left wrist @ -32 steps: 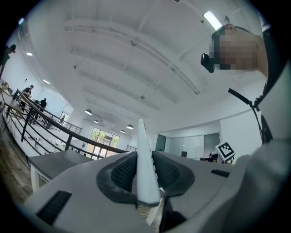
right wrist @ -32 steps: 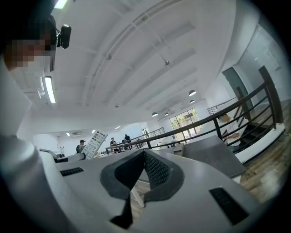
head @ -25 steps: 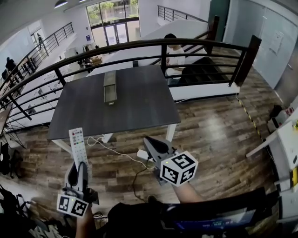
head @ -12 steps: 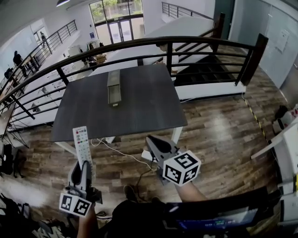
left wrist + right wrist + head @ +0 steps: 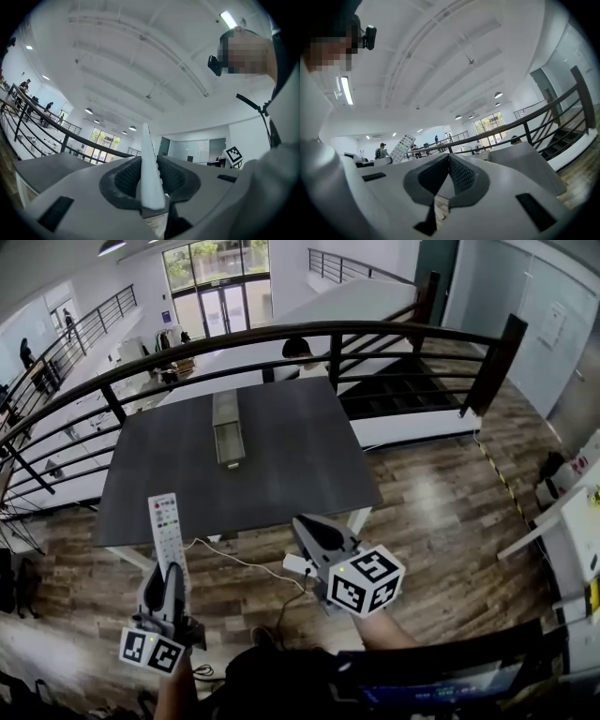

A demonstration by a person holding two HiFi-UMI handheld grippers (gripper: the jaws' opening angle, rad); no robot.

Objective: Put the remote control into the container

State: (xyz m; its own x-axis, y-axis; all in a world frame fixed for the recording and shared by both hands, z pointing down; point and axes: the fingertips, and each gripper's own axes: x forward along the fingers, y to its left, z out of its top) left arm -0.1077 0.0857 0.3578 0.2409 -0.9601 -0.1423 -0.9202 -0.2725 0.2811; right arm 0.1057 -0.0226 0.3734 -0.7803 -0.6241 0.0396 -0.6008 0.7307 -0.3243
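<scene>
A white remote control (image 5: 166,531) with coloured buttons sticks forward out of my left gripper (image 5: 170,570), which is shut on its near end. In the left gripper view the remote (image 5: 145,140) stands edge-on between the ribbed pads. It hangs over the wooden floor, just short of the near edge of the dark grey table (image 5: 300,465). The container (image 5: 228,430), a long narrow grey tray, lies on the table's far middle. My right gripper (image 5: 309,527) is at the lower middle with its jaws together and nothing in them (image 5: 449,161); the remote (image 5: 402,148) shows at its left.
A black railing (image 5: 281,334) runs behind and left of the table. A white power strip (image 5: 292,565) and its cable (image 5: 234,559) lie on the floor by the table's near edge. A person (image 5: 298,351) sits beyond the railing. A white desk (image 5: 572,521) stands at the right.
Both grippers have advanced towards the table, which now looks closer. The remote stays gripped in the left gripper; the right jaws stay together.
</scene>
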